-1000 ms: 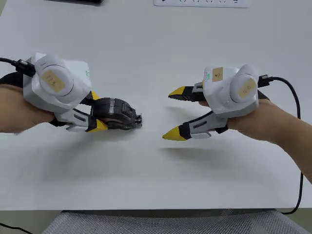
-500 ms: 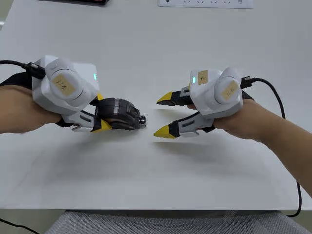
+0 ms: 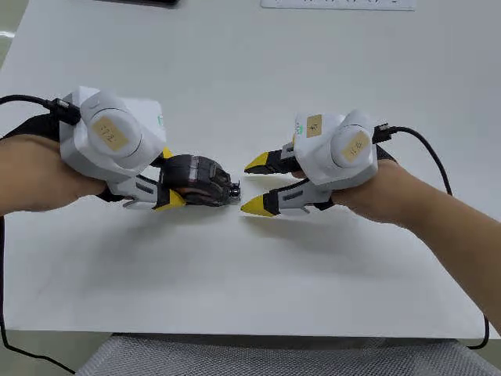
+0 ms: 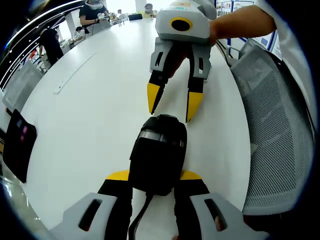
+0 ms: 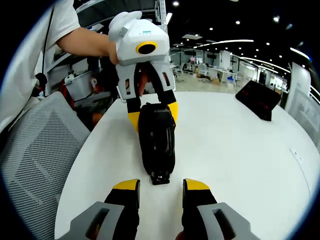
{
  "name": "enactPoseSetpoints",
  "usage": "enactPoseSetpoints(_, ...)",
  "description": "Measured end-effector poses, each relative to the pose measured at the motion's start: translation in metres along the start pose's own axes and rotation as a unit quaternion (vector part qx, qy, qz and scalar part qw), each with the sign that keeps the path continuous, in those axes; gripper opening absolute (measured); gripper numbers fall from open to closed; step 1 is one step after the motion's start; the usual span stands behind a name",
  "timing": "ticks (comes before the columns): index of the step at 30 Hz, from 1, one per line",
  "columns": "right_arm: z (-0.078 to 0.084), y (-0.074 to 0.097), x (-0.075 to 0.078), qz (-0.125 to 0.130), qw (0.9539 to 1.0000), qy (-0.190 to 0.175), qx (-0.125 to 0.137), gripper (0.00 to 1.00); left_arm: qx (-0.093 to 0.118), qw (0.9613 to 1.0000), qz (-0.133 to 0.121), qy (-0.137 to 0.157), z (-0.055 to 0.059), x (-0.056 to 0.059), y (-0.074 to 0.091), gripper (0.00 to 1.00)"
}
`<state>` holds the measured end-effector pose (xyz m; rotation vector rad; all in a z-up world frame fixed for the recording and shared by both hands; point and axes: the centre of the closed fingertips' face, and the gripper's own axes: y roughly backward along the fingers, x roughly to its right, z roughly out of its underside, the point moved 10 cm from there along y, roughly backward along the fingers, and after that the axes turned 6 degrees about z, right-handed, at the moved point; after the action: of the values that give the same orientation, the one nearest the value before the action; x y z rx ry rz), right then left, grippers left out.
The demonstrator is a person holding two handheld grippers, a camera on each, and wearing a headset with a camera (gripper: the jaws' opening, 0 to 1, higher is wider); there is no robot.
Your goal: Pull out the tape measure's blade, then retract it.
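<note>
White worktable (image 3: 235,266) in an open-plan room with ceiling spots overhead. A mesh chair back (image 3: 258,359) sits at the near edge, right under me.

My left gripper (image 3: 167,177) has its jaws clamped on the tape measure (image 3: 200,180), holding the black case by its two flat sides toward the rear. The case is low over the table. I can't tell if it's resting on it or just off it.

Key geometry: the case's long axis runs across me, left to right, straight from one gripper to the other. The blade hook (image 3: 233,188) is at the end facing my right gripper (image 3: 253,186). No blade is out yet, so I'd say pull-out hasn't started.

The right gripper's jaws are apart with nothing between them. The yellow tips are just beside the hook, one on each side of its line. In the right gripper view the hook sits centred just ahead of the tips, and it looks like there's no contact.

The next move looks like a pinch on the hook, then a draw to my right along that axis. The tab is small, so I'd expect slip to be the main risk. The left grip has to stop the case twisting.

Far side: a black flat device (image 5: 260,100) and a white power strip (image 3: 337,4), both well apart from the work.
</note>
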<state>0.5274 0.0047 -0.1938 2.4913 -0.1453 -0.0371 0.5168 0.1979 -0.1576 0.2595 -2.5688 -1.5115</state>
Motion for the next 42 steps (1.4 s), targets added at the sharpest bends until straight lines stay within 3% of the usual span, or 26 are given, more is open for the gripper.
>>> enactPoseSetpoints(21, 0.001, -0.012, -0.002, -0.001, 1.0, 0.009, 0.004, 0.18, 0.003, 1.0, 0.002, 0.005, 0.0, 0.001, -0.001, 0.27)
enactPoseSetpoints(42, 0.006, -0.018, 0.0, -0.003, 0.9999, 0.006, 0.01, 0.12, 0.004, 1.0, 0.003, 0.004, 0.0, 0.001, -0.001, 0.27)
